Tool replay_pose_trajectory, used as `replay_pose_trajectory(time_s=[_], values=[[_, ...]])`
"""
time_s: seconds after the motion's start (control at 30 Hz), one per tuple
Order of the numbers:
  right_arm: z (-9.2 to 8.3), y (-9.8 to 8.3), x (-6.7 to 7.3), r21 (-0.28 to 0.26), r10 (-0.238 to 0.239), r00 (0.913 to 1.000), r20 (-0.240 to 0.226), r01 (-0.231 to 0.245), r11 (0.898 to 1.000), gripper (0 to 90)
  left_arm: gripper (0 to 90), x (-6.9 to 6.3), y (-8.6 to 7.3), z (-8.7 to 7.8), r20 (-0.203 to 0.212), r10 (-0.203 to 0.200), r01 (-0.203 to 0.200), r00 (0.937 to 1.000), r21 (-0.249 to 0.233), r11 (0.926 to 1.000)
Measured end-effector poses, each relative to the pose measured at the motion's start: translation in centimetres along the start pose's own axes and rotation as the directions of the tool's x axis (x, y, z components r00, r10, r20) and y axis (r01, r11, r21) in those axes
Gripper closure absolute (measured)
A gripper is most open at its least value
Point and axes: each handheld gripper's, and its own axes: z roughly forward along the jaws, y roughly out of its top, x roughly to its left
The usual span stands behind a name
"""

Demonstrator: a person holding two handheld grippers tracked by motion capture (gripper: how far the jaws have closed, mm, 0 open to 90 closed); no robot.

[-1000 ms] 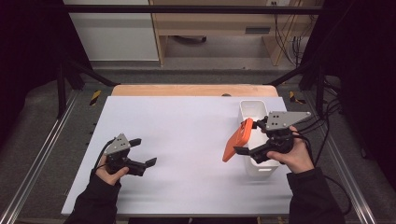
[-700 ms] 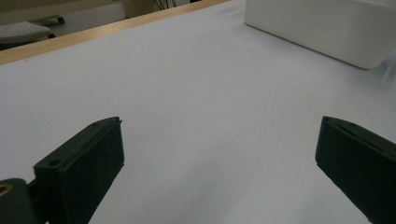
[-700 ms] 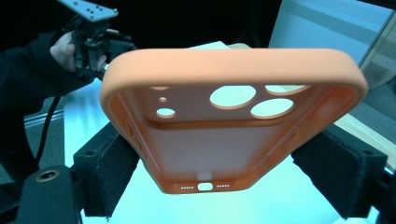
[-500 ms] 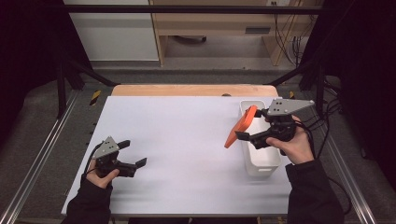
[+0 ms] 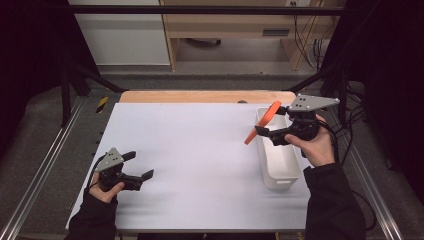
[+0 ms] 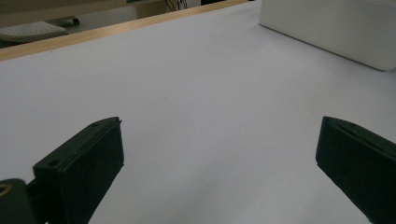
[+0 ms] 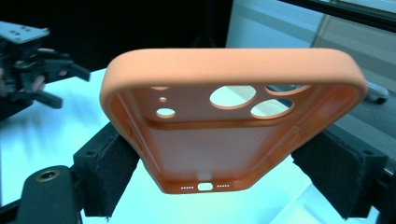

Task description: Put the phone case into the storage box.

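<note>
An orange phone case (image 7: 233, 121), with camera cut-outs and its hollow side showing, hangs tilted above the white bin's (image 5: 280, 165) near-left rim. The right gripper (image 5: 264, 131) clamps it by both long edges. The left gripper (image 5: 140, 167) rests wide open on the white table (image 5: 200, 150), holding nothing.

I count one orange phone case (image 5: 262, 122) and one white bin (image 5: 278, 161) at the worktop's (image 5: 200, 150) right edge. I have two grippers, left (image 5: 141, 176) and right (image 5: 264, 133).
</note>
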Motion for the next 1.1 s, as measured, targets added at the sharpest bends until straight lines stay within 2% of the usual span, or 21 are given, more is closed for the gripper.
replay_pose_trajectory(time_s=[0.27,0.53,0.93,1.1], values=[[0.5,0.5,-1.2,0.006,0.048,0.9949,0.089,-0.048,0.999,16.2,0.5,0.1,0.0,0.0,-0.001,-0.002,0.002,1.0,-0.001,1.0],[0.6,0.8,-2.5,-0.007,0.088,0.9794,0.182,-0.088,0.996,16.2,0.5,0.1,-0.1,0.0,0.0,-0.002,0.002,1.0,-0.004,1.0],[1.7,1.0,-4.3,-0.008,0.139,0.9461,0.293,-0.143,0.99,16.1,0.5,0.0,-0.1,0.2,0.006,0.007,-0.007,1.0,0.002,1.0],[2.4,1.0,-4.9,-0.007,0.164,0.9228,0.349,-0.172,0.985,16.0,0.5,-0.1,-0.2,0.3,0.007,0.012,-0.012,0.9999,0.007,0.9999]])
